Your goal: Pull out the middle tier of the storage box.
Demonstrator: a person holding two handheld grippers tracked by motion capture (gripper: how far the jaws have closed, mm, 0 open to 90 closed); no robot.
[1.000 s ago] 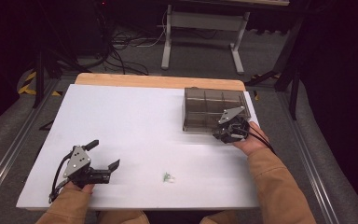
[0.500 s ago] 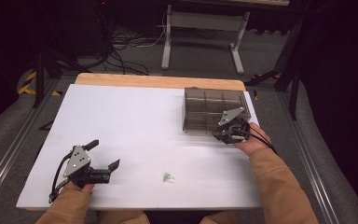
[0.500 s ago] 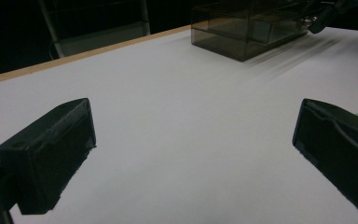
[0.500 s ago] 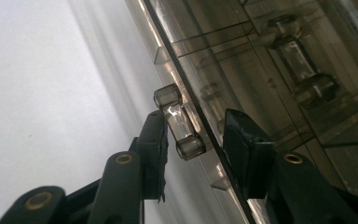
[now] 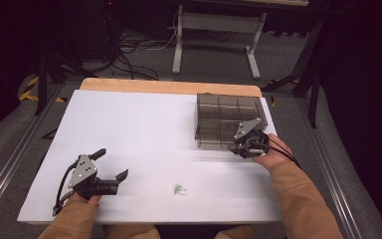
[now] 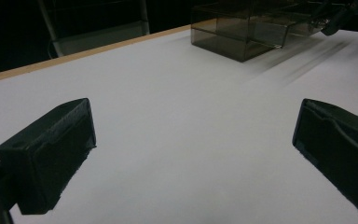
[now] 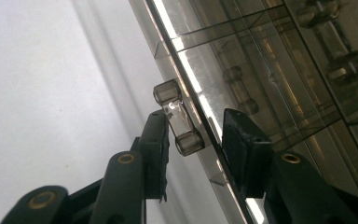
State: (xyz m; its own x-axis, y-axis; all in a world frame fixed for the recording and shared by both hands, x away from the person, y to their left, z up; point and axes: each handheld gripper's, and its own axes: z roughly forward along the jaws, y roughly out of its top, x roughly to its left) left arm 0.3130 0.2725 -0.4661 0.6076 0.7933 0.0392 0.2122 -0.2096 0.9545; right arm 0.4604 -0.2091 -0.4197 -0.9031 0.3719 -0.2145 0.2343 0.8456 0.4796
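White rectangular table (image 5: 144, 134); smoky transparent plastic compartment box (image 5: 229, 112) at far right corner. Right tool (image 7: 193, 140), jaws just narrowing, straddling box's clear latch (image 7: 177, 116). Left tool (image 5: 110, 167) spread wide, empty, near front-left edge.

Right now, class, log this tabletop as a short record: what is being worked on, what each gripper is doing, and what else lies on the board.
Work item: smoky clear drawer box, far right of white board
Drawer handle: between the right gripper's jaws
Right gripper: jaws have just been closing around the handle; contact unclear
Left gripper: open, nothing between its jaws
Also there: small green item, near front edge
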